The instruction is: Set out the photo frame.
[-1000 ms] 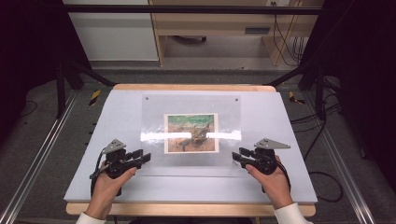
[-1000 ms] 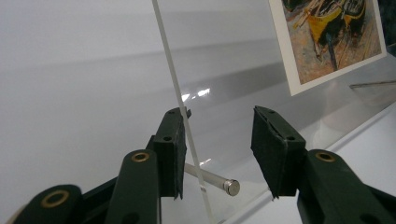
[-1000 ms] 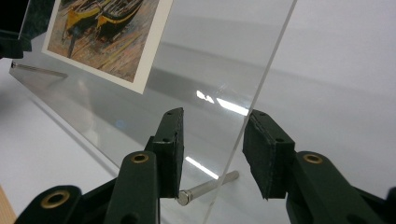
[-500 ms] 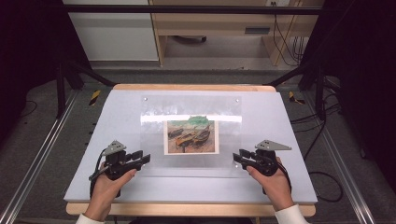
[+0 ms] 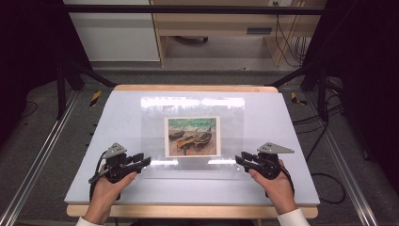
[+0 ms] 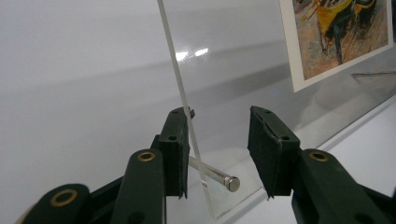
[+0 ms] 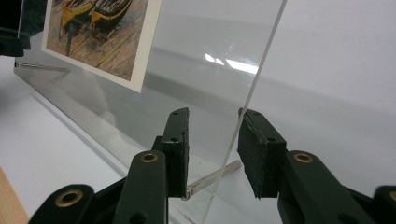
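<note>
Nearest the bottom edge of the high view, two forearms in white cuffs are seen reaching onto the pale grey table [image 5: 117, 117], each hand wrapped around a black gripper that is held low and level, pointing inward toward the other. The left gripper [image 5: 141, 161] is set at the near left corner of a clear acrylic frame [image 5: 193, 162], the right gripper [image 5: 241, 159] at its near right corner. In the left gripper view, the acrylic edge [image 6: 180, 88] and a small metal pin [image 6: 219, 177] are found between the jaws, which stand apart; the edge lies against or just beside the left pad, while the other pad is kept clear of it. In the right gripper view the same is seen mirrored: the edge [image 7: 254, 98] lies at or just beside the right pad, a pin [image 7: 212, 179] runs across the gap, and the jaws are apart. Both pairs of jaws have just been closing, with the frame's corner between them, yet no clamped hold is shown. The frame lies at the middle of the table, and a printed painting of boats on a beach [image 5: 193, 136] is held within it; no writing can be read. Farther off, wooden furniture [image 5: 221, 28], dark stands and trailing cables [image 5: 324, 122] are seen on the floor
</note>
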A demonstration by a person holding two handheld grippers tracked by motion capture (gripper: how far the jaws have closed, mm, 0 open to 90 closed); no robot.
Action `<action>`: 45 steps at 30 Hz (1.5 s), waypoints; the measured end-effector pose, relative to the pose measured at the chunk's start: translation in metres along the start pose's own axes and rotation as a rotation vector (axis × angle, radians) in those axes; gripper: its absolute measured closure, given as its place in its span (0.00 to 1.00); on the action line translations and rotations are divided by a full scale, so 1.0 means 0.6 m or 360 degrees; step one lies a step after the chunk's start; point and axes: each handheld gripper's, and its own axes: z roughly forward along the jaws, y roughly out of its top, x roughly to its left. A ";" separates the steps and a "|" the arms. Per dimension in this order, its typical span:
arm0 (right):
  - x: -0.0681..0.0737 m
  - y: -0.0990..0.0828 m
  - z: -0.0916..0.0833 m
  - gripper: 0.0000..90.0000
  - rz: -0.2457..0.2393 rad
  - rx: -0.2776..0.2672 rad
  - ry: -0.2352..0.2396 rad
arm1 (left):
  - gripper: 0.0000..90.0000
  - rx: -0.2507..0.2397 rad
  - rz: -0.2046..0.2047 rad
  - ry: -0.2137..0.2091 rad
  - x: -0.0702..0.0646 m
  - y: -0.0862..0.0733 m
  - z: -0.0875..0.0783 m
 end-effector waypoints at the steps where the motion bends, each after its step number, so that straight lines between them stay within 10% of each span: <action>1: 0.000 0.000 0.000 0.72 -0.0001 0.0000 0.0000 | 0.65 0.0000 0.0001 0.0001 0.000 0.000 0.000; 45: 0.010 -0.014 -0.013 0.79 -0.0040 0.0016 -0.0015 | 0.71 0.0040 0.0084 0.0017 -0.007 -0.012 -0.011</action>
